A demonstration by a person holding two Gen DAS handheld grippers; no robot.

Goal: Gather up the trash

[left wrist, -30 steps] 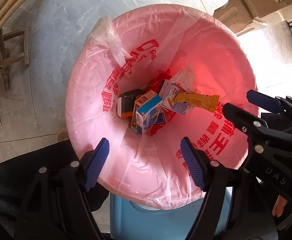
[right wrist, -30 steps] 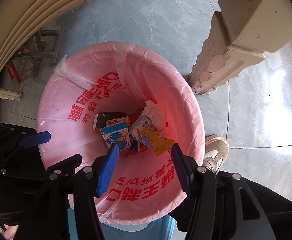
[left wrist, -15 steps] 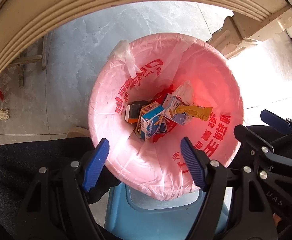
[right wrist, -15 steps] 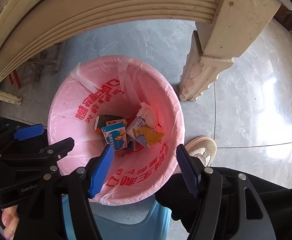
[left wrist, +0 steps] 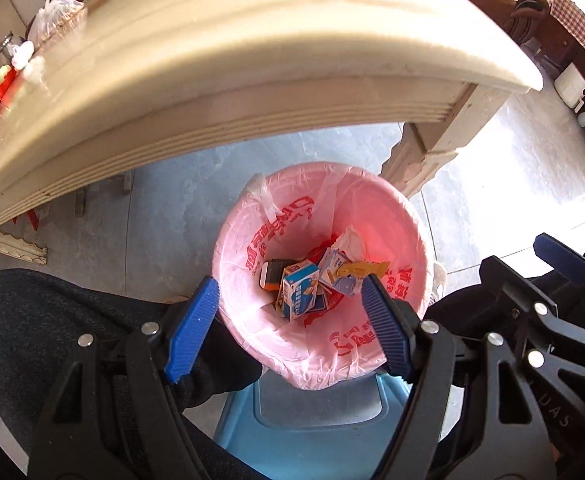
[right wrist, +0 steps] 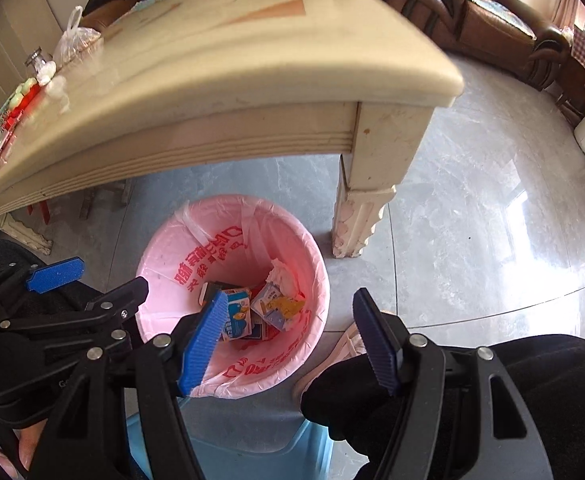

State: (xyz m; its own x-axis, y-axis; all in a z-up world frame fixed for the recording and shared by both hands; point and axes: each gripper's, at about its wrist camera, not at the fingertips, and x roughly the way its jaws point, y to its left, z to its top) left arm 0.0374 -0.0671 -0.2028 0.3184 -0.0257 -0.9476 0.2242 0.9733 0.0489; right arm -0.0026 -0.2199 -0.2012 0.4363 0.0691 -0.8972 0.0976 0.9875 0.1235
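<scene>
Grey tiled floor (right wrist: 472, 248), cream table (right wrist: 220, 80), pink-lined bin (right wrist: 164, 256)

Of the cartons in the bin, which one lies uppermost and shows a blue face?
The blue-and-white carton at the centre of the pink-lined bin, resting atop the pile, left of the paler carton under the yellow wrapper.

The trash bin (left wrist: 372, 208) wears a thin, crinkly pink plastic bag (right wrist: 160, 256) with red print. Inside lie small cardboard boxes (left wrist: 298, 294), shiny on the outside, and soft crumpled white paper (right wrist: 282, 276) at two o'clock from them. The table (right wrist: 212, 80) looks smooth and cream. The grey floor (right wrist: 472, 220) is glossy like polished stone. The stool (left wrist: 312, 432) is smooth blue plastic.
</scene>
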